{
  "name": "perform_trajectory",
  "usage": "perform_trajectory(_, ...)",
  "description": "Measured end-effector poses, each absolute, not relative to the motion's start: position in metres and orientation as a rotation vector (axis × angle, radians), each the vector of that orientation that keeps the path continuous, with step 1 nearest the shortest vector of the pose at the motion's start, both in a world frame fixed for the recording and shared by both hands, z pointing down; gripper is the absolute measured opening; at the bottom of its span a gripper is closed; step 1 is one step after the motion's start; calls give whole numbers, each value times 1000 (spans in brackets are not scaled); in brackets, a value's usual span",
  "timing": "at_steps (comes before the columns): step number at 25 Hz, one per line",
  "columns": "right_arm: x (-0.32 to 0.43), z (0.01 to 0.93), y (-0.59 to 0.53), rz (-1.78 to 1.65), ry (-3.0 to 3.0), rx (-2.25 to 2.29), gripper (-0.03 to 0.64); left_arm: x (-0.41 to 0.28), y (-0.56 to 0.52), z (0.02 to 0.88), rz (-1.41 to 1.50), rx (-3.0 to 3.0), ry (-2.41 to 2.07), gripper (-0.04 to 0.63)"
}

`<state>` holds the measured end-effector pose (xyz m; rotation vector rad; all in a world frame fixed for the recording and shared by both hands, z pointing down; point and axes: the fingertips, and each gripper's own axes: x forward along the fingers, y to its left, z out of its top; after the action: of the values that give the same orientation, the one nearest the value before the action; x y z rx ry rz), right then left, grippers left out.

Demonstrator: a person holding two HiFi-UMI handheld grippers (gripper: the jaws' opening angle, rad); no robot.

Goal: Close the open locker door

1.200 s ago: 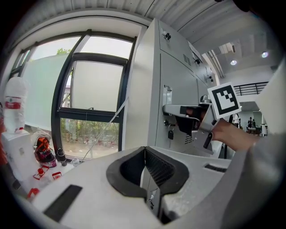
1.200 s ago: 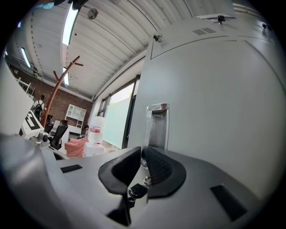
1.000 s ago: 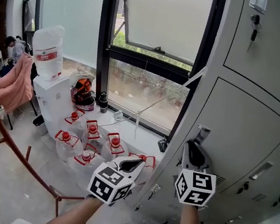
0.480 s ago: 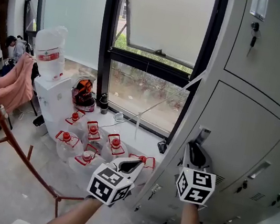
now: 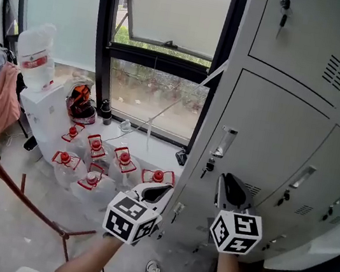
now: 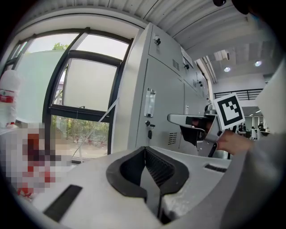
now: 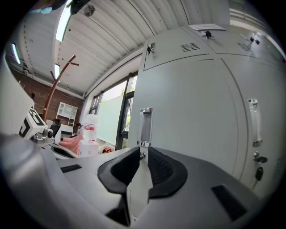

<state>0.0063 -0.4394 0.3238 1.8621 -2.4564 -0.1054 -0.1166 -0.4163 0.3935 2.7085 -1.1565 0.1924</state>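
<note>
The grey locker bank (image 5: 310,71) fills the space ahead of and to the right of both my tools. The locker door (image 5: 267,135) I am here to shut stands directly in front of my right hand-held gripper (image 5: 230,184) and looks flush with its neighbours along every edge I can see. I judge the swing itself done and the step now in hand to be the let-go, though I cannot tell from here whether the latch has caught. The door's upright handle (image 5: 224,142) sits just beyond and slightly above the right hand-held gripper's tips, near but apart from them, with the small key lock (image 5: 207,167) just under it. That gripper's jaws have just been opening and now stand a narrow slit apart. Nothing is between the pads, and the handle shows only past them. My left hand-held gripper (image 5: 155,192) hangs level with the right one and off to its left, clear of the locker's corner on the window (image 5: 172,10) side and above the red-capped water bottles (image 5: 95,152) on the floor. Its jaws are pressed together on nothing. As I read it, the next move calls for a light, square push on the handle edge of the door to be sure it seats. After that the right tool should draw straight back, so the tips do not hook the handle and pull the door open again.
</note>
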Motion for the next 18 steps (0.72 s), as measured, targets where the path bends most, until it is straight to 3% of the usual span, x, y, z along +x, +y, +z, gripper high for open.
perform_trajectory(18,73,339,-360,-75,-2392,1867,15,-15,-377,375,169,2779,-1046,8)
